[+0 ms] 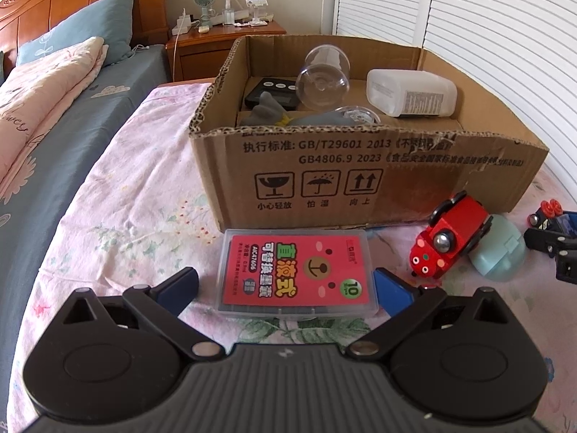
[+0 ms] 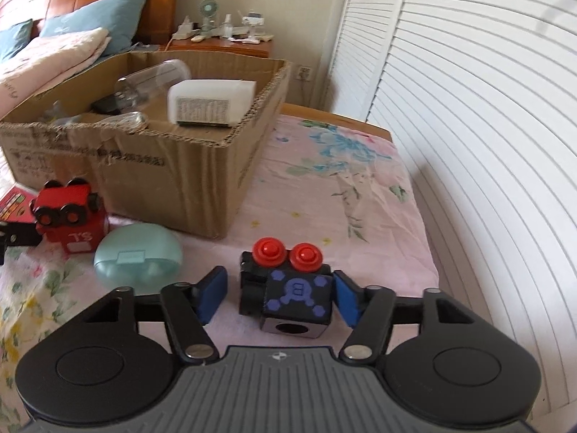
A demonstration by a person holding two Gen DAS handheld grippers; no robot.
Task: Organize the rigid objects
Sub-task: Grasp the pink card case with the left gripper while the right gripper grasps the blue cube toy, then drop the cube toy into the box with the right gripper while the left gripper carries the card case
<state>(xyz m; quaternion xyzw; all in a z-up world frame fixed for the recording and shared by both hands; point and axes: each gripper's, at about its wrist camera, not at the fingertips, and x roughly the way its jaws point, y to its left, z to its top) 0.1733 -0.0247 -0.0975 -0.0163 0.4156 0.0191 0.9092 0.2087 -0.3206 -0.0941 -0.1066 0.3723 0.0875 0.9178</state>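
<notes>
My left gripper (image 1: 285,283): jaws spread, flat clear plastic case with red label (image 1: 299,274) lying between pads, left pad apart from it, right pad (image 1: 391,290) at its edge. Behind: open brown cardboard box (image 1: 360,173) on pink floral bedsheet (image 1: 126,216). Right of case: red wooden toy car (image 1: 450,238) tipped against mint-green oval plastic case (image 1: 505,252). My right gripper (image 2: 281,294): jaws astride black-and-blue toy block with two red wheels (image 2: 288,288); right pad touching, left pad (image 2: 212,294) just short.
</notes>
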